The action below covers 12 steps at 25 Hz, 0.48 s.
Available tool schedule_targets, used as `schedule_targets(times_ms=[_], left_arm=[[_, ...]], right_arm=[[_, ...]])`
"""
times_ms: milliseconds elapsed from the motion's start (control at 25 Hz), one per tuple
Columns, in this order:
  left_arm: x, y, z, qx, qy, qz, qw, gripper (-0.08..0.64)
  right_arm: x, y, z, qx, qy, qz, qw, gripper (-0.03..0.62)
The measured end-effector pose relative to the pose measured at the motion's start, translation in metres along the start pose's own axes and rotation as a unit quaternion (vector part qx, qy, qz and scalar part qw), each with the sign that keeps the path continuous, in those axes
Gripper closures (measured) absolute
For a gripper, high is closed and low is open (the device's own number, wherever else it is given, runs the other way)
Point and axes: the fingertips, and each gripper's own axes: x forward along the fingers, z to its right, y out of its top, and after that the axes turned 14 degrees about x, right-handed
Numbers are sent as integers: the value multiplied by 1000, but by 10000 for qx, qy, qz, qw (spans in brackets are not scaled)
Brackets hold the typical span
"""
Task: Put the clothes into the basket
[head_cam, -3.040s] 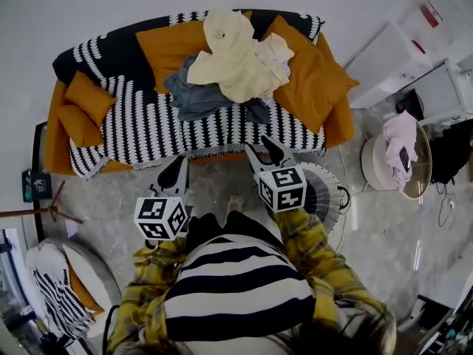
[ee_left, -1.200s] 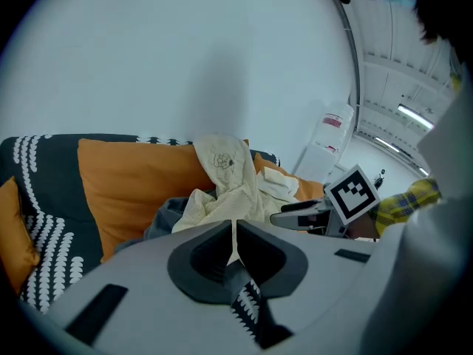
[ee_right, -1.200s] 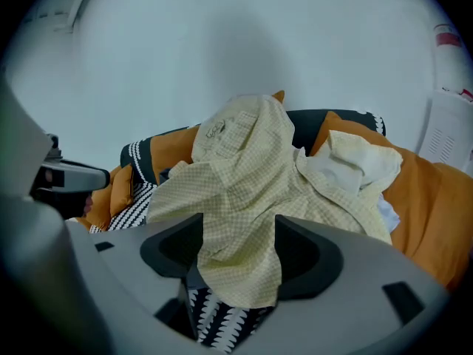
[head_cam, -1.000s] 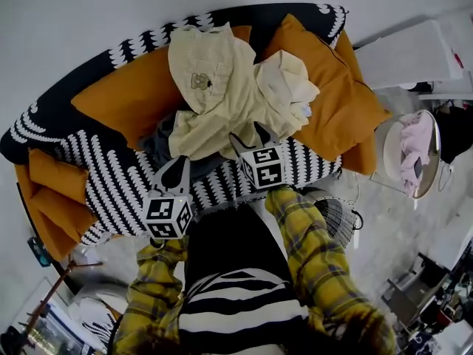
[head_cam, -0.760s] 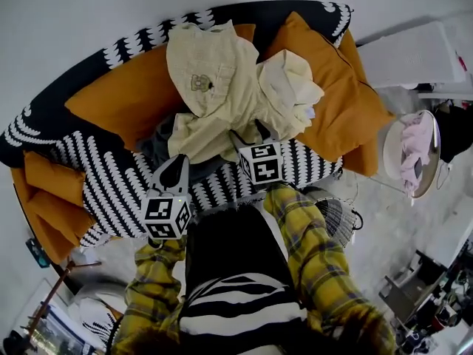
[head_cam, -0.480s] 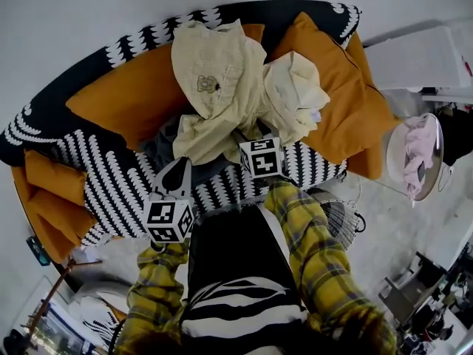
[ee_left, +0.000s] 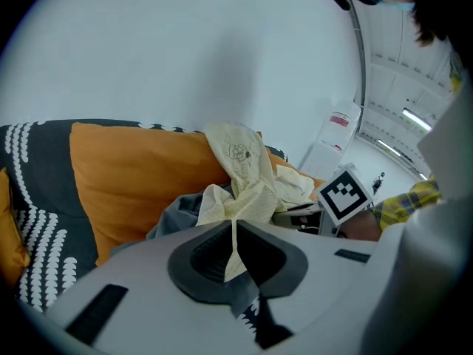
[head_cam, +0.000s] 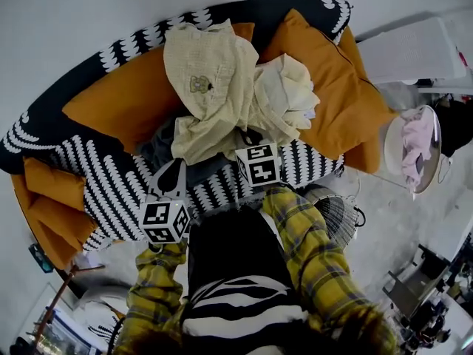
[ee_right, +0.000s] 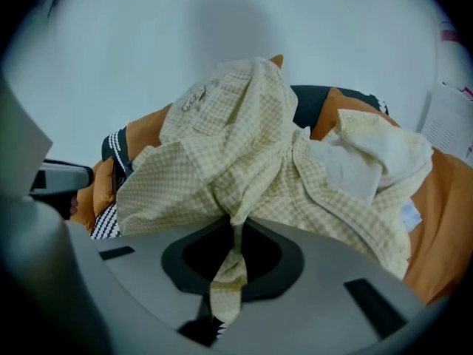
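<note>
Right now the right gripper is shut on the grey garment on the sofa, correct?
Wrong garment. The right gripper, its jaws having just closed, is shut on the pale yellow checked shirt on the sofa; the right gripper view shows it.

A: The shirt [head_cam: 211,72] on top?
B: Pale yellow in a fine check, a cream piece [head_cam: 284,95] beside it, a grey garment [head_cam: 159,143] beneath
A: And the sofa cover [head_cam: 111,172]?
B: Black with white dashes, under plain orange cushions [head_cam: 122,102]
A: Anything else?
B: The person's sleeves [head_cam: 303,235] are yellow plaid with dark lines, the top [head_cam: 229,272] black with white stripes, the basket [head_cam: 336,213] dark
</note>
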Motion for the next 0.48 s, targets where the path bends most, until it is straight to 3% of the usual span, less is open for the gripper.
schedule_targets(times_ms=[480], left_arm=[[-12, 33, 37, 327, -148, 214, 9991, 529]], right_arm=[[-96, 30, -16, 70, 251, 935, 9953, 543]])
